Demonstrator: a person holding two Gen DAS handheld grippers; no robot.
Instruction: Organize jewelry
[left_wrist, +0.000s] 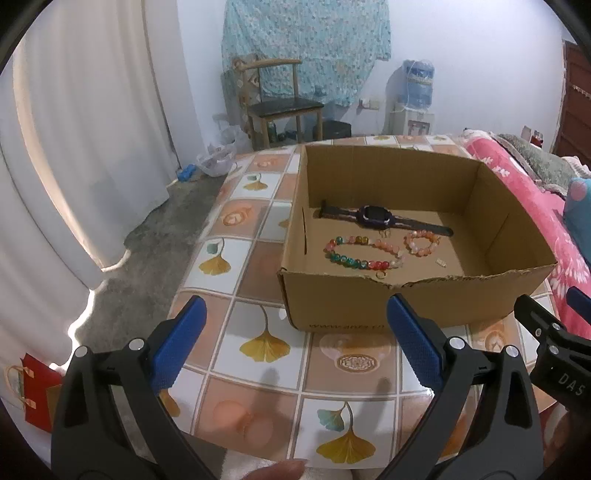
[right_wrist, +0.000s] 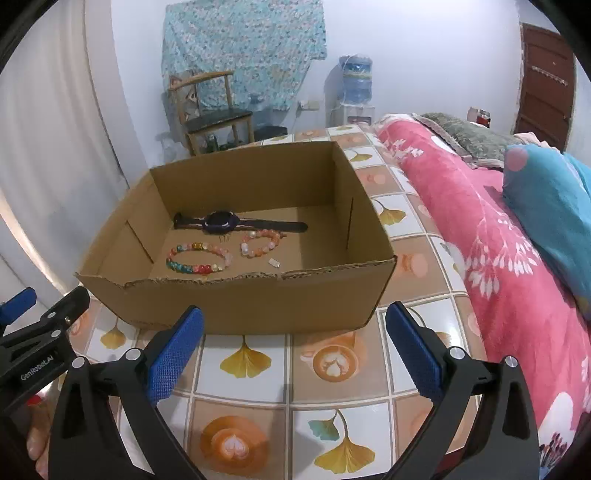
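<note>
Blue pads sit closest in the left wrist view, on the two black fingers of the left gripper (left_wrist: 295, 343). Its jaws are spread wide and hold nothing. They hang over a table (left_wrist: 258, 347) with a tile cloth of yellow leaves. Just past the fingers is a cardboard box (left_wrist: 351, 299) with no lid. Inside the box lie a dark watch (left_wrist: 376, 218) at the back, a long bracelet of many colors (left_wrist: 364, 253) in front of it, and a small pink bracelet (left_wrist: 423, 242) to its right. A tiny silver piece (left_wrist: 440, 262) and a small gold ring (left_wrist: 381, 274) lie near the beads. The right gripper (left_wrist: 554, 332) peeks in at the right edge.

Next comes the right wrist view. Blue pads are nearest again, on the right gripper (right_wrist: 294, 343). Its jaws are also spread wide and hold nothing. The cardboard box (right_wrist: 258, 306) sits just ahead on the table (right_wrist: 332, 362). The watch (right_wrist: 221, 222), the long bracelet of many colors (right_wrist: 199, 257) and the small pink bracelet (right_wrist: 259, 242) rest on the box floor, close together. A pink blanket (right_wrist: 491, 266) lies to the right of the table. The left gripper (right_wrist: 40, 325) shows at the left edge.
</note>
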